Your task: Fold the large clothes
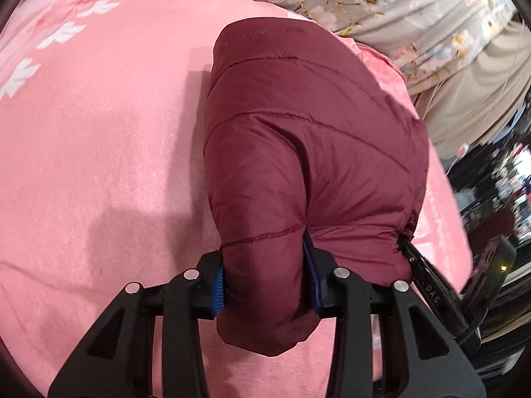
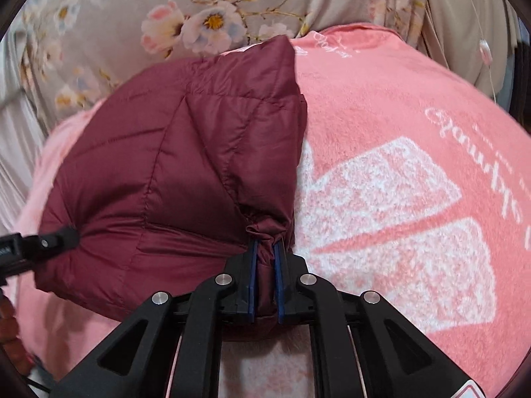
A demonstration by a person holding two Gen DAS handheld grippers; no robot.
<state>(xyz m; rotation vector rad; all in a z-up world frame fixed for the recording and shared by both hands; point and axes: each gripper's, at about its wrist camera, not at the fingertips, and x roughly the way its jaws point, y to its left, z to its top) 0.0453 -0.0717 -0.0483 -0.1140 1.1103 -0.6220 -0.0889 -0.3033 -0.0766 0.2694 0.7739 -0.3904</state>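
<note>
A maroon quilted puffer jacket (image 1: 298, 139) lies bunched in a thick fold on a pink blanket (image 1: 99, 165). My left gripper (image 1: 265, 285) is shut on a fat padded fold at the jacket's near end, with the blue pads pressing both sides. In the right wrist view, my right gripper (image 2: 265, 275) is shut on a thin gathered edge of the jacket (image 2: 166, 165), at its near right corner. The other gripper's black finger shows at the jacket's far side in each view: the right gripper (image 1: 418, 272) and the left gripper (image 2: 43, 242).
The pink blanket (image 2: 398, 132) has white leaf prints and lettering. Behind it lies a beige floral sheet (image 1: 381, 10) (image 2: 149, 16). Dark furniture with clutter (image 1: 491, 199) stands past the blanket's right edge.
</note>
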